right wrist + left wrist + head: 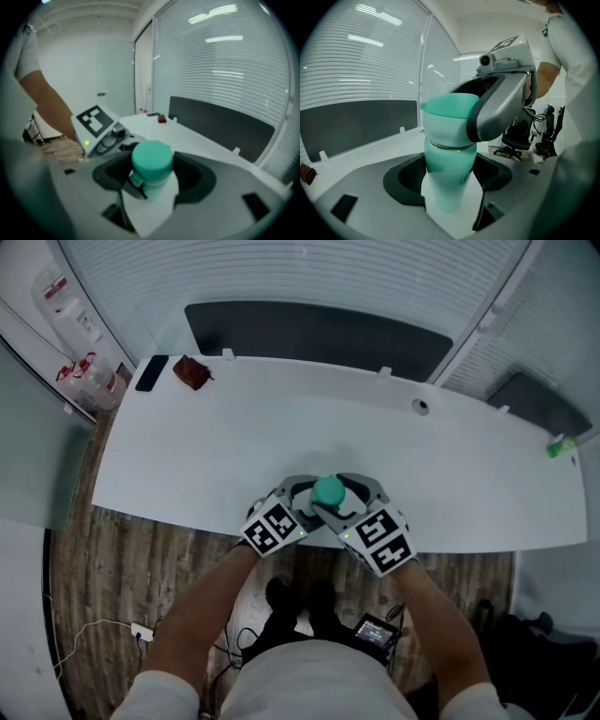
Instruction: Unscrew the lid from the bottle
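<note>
Both bare forearms (202,615) reach forward, converging. The left gripper (309,501) clamps the bottle (450,183). The right gripper (342,495) clamps its lid (151,159).

Mint-green bottle (447,183), upright, matching lid (151,159) seated on top

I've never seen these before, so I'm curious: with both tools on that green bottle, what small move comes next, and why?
Probably twist the right tool to loosen the lid while the left tool holds the bottle steady. The right tool is shut on the lid, the left on the bottle's body, and the lid looks fully seated.
</note>
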Demonstrator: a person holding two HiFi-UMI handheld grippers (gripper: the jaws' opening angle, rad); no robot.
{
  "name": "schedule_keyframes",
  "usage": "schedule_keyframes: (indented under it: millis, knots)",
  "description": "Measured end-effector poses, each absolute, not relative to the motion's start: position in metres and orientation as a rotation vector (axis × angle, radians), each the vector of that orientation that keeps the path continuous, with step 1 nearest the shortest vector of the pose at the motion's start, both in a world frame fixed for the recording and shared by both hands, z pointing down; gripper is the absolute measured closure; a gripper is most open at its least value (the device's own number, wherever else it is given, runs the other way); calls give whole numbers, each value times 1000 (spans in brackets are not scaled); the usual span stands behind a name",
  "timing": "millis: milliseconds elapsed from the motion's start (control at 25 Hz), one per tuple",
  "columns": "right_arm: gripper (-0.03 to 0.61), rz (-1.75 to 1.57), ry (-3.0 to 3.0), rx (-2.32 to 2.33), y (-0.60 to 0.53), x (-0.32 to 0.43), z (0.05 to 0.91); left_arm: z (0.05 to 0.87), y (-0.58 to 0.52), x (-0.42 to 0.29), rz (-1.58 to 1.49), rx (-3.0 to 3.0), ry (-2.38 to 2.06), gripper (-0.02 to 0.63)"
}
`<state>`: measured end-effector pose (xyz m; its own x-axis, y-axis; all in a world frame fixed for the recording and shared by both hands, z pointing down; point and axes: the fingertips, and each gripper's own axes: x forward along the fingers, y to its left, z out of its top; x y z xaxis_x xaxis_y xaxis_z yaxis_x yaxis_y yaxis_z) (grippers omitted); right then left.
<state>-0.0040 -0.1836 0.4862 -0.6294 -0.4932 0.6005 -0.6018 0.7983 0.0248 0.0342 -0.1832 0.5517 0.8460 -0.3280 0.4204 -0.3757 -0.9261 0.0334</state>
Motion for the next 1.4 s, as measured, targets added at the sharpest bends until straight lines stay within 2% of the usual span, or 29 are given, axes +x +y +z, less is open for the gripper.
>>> schedule_keyframes:
  millis: [800, 1400]
  knots:
    - [288, 280, -2353, 990, -187, -5, 486, 561, -191, 23, 541, 2687, -1160, 293]
    - [290, 246, -2397, 831, -185, -3, 488, 557, -190, 32, 577, 2808, -856, 295]
